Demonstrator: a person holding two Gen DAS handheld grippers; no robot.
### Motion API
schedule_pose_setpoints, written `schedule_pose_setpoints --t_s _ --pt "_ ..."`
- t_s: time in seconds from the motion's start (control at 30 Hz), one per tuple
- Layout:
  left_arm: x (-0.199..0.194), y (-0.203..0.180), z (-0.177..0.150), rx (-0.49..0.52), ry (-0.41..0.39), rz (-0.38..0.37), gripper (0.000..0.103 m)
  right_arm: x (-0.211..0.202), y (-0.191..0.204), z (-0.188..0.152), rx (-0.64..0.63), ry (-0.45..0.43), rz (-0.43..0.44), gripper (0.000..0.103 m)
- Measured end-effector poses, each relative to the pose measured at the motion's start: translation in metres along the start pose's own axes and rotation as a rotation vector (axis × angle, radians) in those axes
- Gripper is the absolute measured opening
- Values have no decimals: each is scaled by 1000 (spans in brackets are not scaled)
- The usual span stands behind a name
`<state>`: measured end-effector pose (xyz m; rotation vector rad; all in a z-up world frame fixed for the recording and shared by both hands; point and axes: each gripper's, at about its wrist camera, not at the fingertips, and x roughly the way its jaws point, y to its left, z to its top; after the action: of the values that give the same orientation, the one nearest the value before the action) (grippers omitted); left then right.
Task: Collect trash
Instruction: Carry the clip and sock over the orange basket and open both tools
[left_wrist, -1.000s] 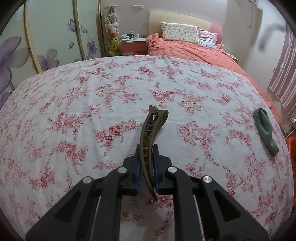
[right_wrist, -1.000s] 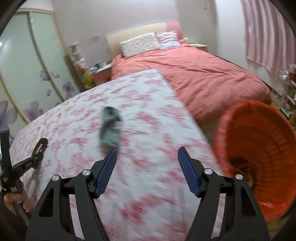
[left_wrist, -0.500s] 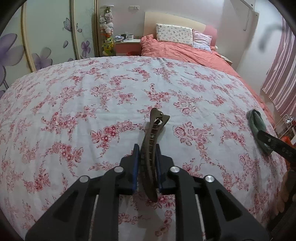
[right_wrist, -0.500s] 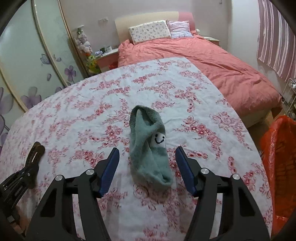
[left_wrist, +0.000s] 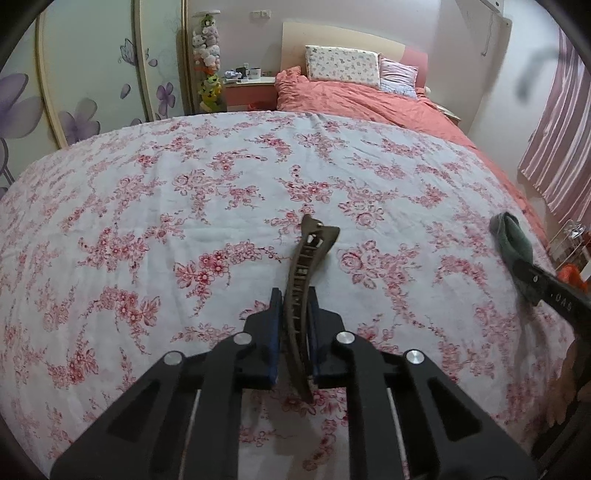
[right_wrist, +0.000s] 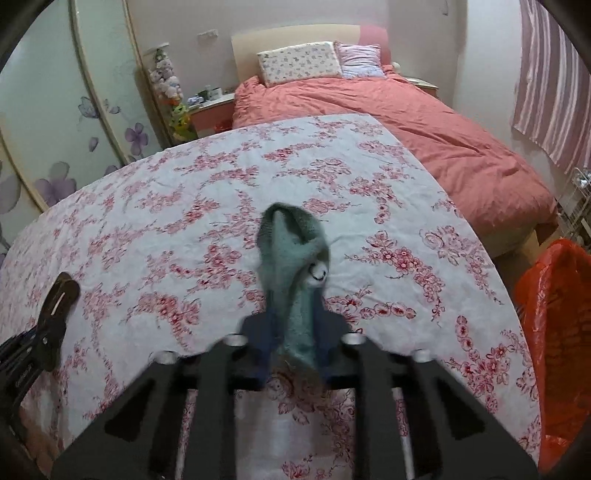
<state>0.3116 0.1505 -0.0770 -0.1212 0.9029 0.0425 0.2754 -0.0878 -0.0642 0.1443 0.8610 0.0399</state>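
My right claw (right_wrist: 295, 332) has just been closing and now pinches the green sock (right_wrist: 291, 258) between its blue pads, the toe end squeezed in the jaws and the open cuff sticking up and forward past the fingertips. A small smiley face shows on the sock's side, just above the right pad. The picture is blurred around the grip, so I cannot tell whether the sock's underside touches the cloth below. Under it lies the table (right_wrist: 184, 206), covered in a white cloth with red flowers, and the sock sits toward that table's near right part.

Left of the sock, well apart from it across the table, my left claw (left_wrist: 293, 325) is clenched on the brown hair clip (left_wrist: 308, 266). The clip stands on edge between the pads, its curved toothed body running forward and its broad head pointing away from me, just above the flowered cloth.

To the right of the sock, beyond the table's edge, an orange trash bag (right_wrist: 554, 332) stands. Beyond the table's far edge is a bed (right_wrist: 424, 122) with a salmon cover and two pillows at its headboard
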Motion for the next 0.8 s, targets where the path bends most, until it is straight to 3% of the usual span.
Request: schedule_pose_setpoints --t_s 0.33,0.8 --pt "-37 -20 2 27 -59 -34 13 -64 -12 -3 20 -117 55 9" --pt "-116 -107 -2 137 -172 -139 13 -139 -58 -25 78 -239 32 9"
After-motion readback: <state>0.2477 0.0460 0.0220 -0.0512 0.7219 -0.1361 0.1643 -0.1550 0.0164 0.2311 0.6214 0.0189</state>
